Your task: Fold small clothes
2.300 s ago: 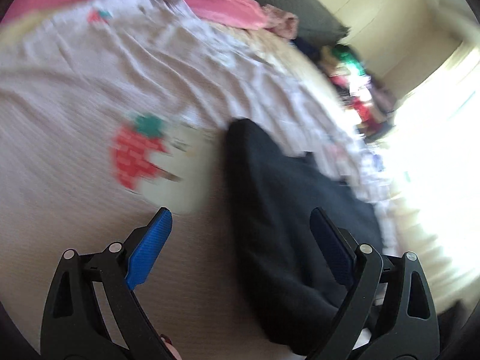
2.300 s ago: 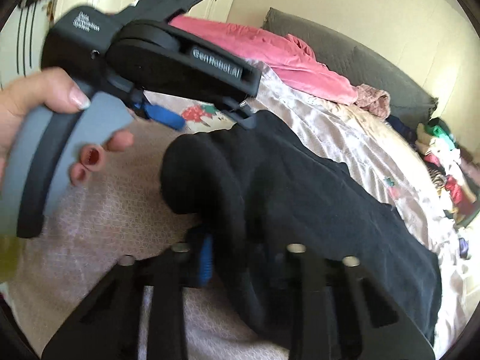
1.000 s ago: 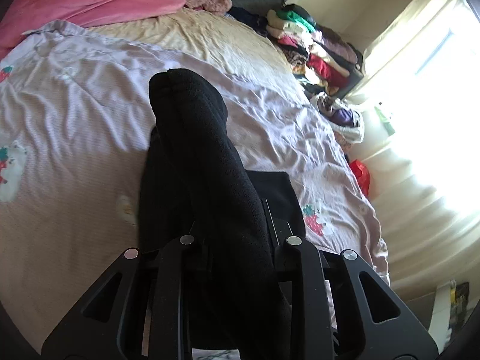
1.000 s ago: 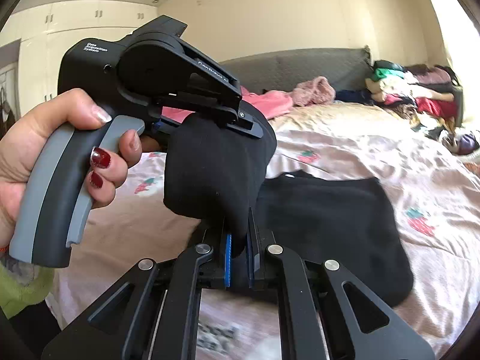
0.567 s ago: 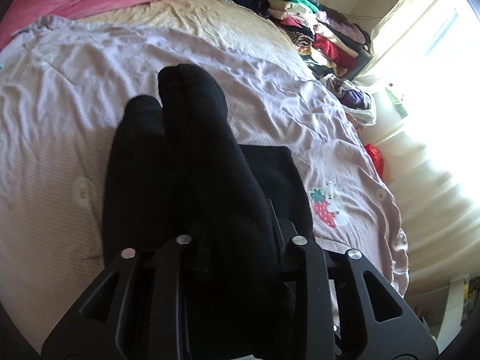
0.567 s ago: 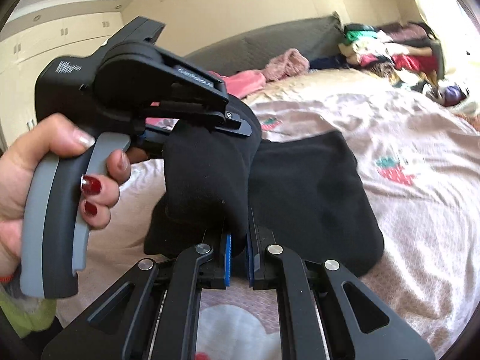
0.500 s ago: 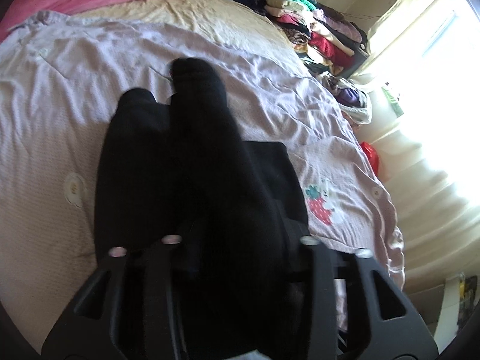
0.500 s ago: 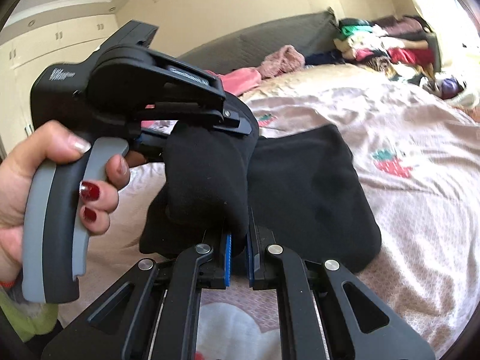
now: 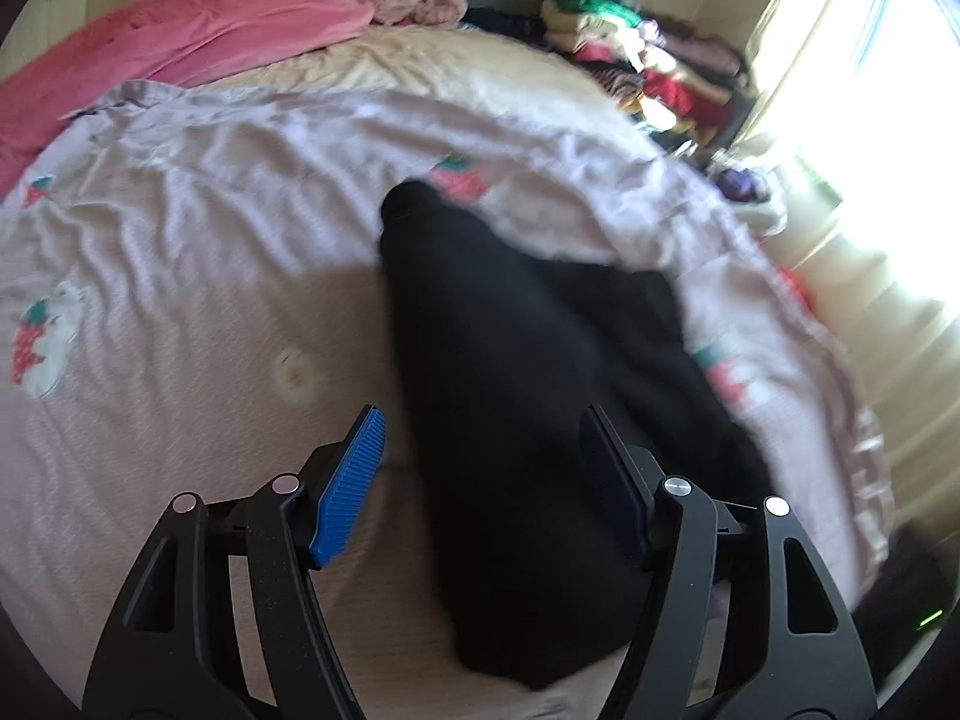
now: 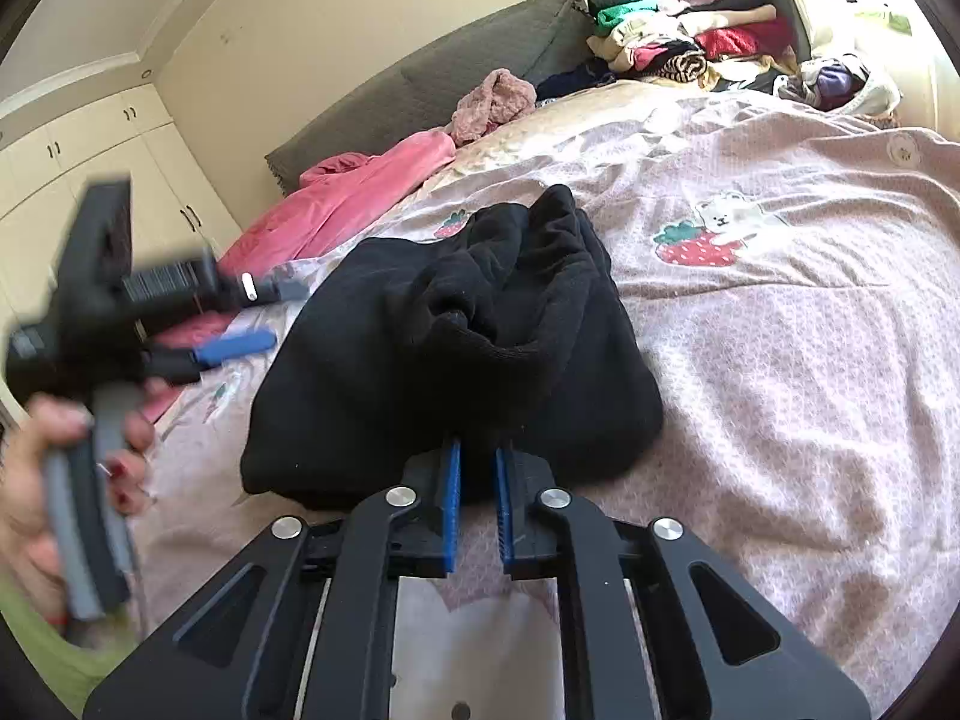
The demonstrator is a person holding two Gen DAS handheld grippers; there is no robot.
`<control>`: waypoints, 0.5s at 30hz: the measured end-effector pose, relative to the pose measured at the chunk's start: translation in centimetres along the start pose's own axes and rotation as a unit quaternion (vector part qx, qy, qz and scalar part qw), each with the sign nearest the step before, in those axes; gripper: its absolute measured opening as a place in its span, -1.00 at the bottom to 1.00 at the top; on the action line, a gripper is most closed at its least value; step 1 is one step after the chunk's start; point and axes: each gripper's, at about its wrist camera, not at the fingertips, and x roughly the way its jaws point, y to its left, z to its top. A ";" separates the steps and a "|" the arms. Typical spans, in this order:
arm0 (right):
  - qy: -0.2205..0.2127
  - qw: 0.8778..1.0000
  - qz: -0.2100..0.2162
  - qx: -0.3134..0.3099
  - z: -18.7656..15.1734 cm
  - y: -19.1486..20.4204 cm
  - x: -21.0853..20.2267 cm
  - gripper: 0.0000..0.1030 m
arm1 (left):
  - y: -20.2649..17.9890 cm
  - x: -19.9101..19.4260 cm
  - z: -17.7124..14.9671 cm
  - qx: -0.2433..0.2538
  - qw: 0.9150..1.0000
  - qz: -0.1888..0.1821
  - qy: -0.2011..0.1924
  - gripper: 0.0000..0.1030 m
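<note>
A small black garment lies folded over itself on the pale pink bedspread. It also shows in the left wrist view. My left gripper is open, its blue pads either side of the cloth's near end, holding nothing. It also appears blurred at the left of the right wrist view, off the garment. My right gripper is nearly closed on the garment's near edge, a narrow gap between the pads.
A pink blanket and a pink bundle lie by the grey headboard. A pile of clothes sits at the far right. A bright window is on the right.
My left gripper has opened and let go of the black garment, then drawn back to the left. The lifted fold has dropped onto the rest of the garment. My right gripper stays on the edge.
</note>
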 end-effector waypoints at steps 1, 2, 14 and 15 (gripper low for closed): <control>0.001 1.000 0.000 -0.005 0.1 0.2 -0.4 -0.70 | 0.2 0.5 -0.5 0.004 1.000 0.003 0.007 0.15; 0.002 1.000 -0.002 -0.006 0.2 0.3 -0.9 -0.64 | 0.4 0.9 -1.1 0.007 1.000 0.004 0.009 0.15; 0.020 0.999 -0.008 -0.035 9.1 0.2 -0.4 -0.02 | 0.7 0.5 -1.9 0.025 1.000 -0.013 -0.003 0.15; 0.033 0.999 -0.009 -0.038 9.9 0.3 0.9 0.04 | 0.7 0.5 -1.9 0.024 1.000 -0.014 -0.003 0.15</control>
